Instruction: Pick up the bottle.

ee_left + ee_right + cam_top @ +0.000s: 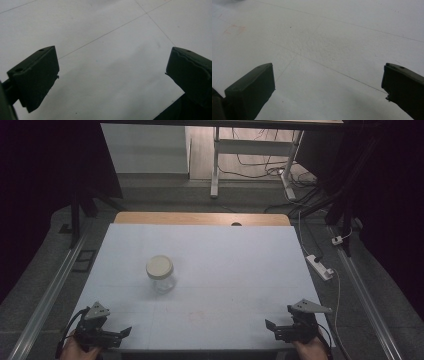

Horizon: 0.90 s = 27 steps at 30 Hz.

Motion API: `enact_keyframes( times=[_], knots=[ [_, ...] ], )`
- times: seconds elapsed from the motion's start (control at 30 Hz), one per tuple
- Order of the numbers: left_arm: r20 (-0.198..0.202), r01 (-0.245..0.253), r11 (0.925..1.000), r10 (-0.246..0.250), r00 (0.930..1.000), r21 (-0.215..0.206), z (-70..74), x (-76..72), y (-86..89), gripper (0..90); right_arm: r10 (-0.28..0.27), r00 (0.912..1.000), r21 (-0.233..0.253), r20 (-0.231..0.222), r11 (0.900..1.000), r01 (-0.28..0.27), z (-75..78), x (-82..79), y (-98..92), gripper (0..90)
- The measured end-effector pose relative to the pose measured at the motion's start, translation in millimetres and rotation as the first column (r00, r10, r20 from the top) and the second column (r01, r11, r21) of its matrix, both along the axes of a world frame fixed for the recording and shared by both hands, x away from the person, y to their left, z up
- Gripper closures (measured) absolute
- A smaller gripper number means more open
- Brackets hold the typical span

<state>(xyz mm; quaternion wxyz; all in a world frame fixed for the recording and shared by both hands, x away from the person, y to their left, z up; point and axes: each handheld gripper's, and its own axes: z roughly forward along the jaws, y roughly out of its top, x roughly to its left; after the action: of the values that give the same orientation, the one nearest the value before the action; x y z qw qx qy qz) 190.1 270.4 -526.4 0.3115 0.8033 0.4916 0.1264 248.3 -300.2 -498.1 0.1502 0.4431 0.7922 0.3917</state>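
Note:
A clear glass jar point(161, 276) with a cream lid stands upright on the white table point(225, 265), left of centre. My left gripper point(124, 332) rests at the table's front left corner, well in front of the jar, and it is open with nothing between its jaws. Seen from the left gripper view, the left gripper point(111, 70) has bare table between its black jaws. At the front right corner my right gripper point(271, 327) is open and empty as well. The right gripper view shows the right gripper point(328, 82) with its jaws wide apart over the white surface.
A wooden strip point(200, 218) runs along the table's far edge. A white power strip point(320, 267) with a cable lies on the floor to the right. Metal rails point(47, 295) flank both sides. A desk frame point(250, 160) with cables stands beyond the table.

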Motion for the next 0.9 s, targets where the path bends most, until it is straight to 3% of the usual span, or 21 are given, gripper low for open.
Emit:
enact_keyframes(
  times=[0.3, 0.6, 0.9],
  knots=[
    [0.025, -0.001, 0.9999, 0.001, 0.9997, -0.012, 2.9, -0.1, -0.8, 0.0, 0.003, 1.0000, -0.009, -0.006, 1.000, -0.003, -0.3, 0.4, 1.1, 0.0],
    [0.048, 0.011, 0.9999, -0.012, 0.9988, 0.013, 2.7, 4.4, -5.7, 0.0, 0.005, 0.9999, -0.013, -0.011, 1.000, -0.005, -0.7, 1.0, 1.5, 0.0],
    [0.069, 0.046, 0.9988, -0.044, 0.9966, -0.018, 5.2, 13.9, -12.4, 0.0, 0.015, 0.9997, -0.024, -0.018, 1.000, -0.015, -1.2, 1.7, 2.7, 0.0]
  ],
)
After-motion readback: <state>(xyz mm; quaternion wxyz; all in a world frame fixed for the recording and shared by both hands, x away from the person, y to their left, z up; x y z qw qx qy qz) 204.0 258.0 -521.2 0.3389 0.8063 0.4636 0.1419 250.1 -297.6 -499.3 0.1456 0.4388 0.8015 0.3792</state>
